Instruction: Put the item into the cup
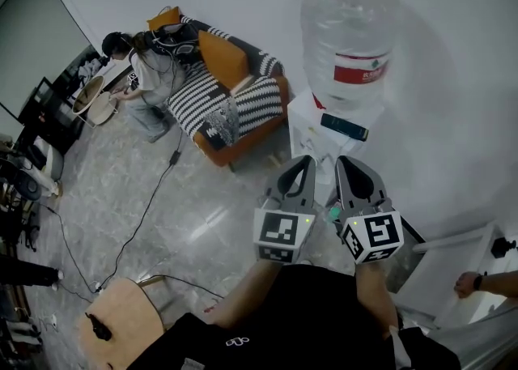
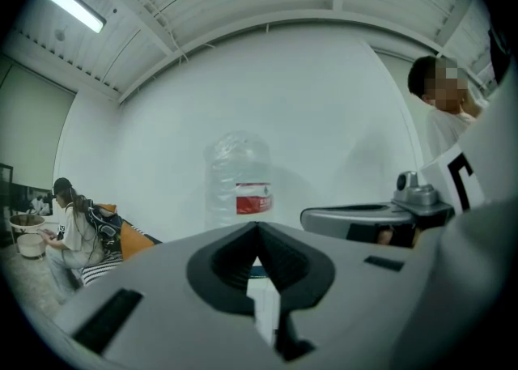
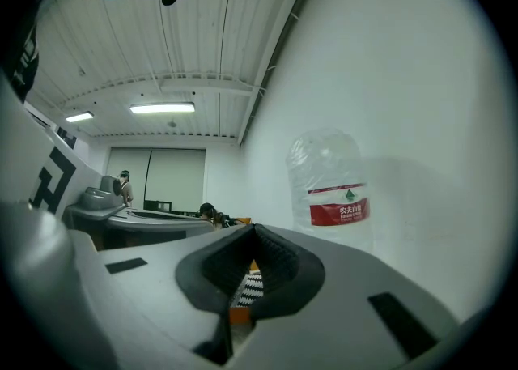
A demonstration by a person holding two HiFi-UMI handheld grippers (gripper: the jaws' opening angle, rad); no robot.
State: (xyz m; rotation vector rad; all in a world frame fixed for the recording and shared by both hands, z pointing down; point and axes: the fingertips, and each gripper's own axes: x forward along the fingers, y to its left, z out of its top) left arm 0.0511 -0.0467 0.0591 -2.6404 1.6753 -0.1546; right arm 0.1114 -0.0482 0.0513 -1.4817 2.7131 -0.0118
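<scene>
My two grippers are held side by side in front of me, both pointing at a white water dispenser (image 1: 317, 135) that carries a big clear bottle (image 1: 348, 32). The left gripper (image 1: 300, 161) has its jaws shut with nothing between them, as its own view shows (image 2: 257, 228). The right gripper (image 1: 347, 161) is likewise shut and empty (image 3: 253, 231). The bottle with its red label (image 2: 240, 185) (image 3: 333, 188) stands ahead of both. No cup and no loose item shows in any view.
A dark flat device (image 1: 344, 126) lies on the dispenser's top. An orange sofa with striped cushions (image 1: 232, 95) stands at the left, with a person (image 1: 144, 75) beside it. A wooden stool (image 1: 121, 316) and floor cables (image 1: 146, 210) are nearer. Another person's hand (image 1: 468, 282) is at the right.
</scene>
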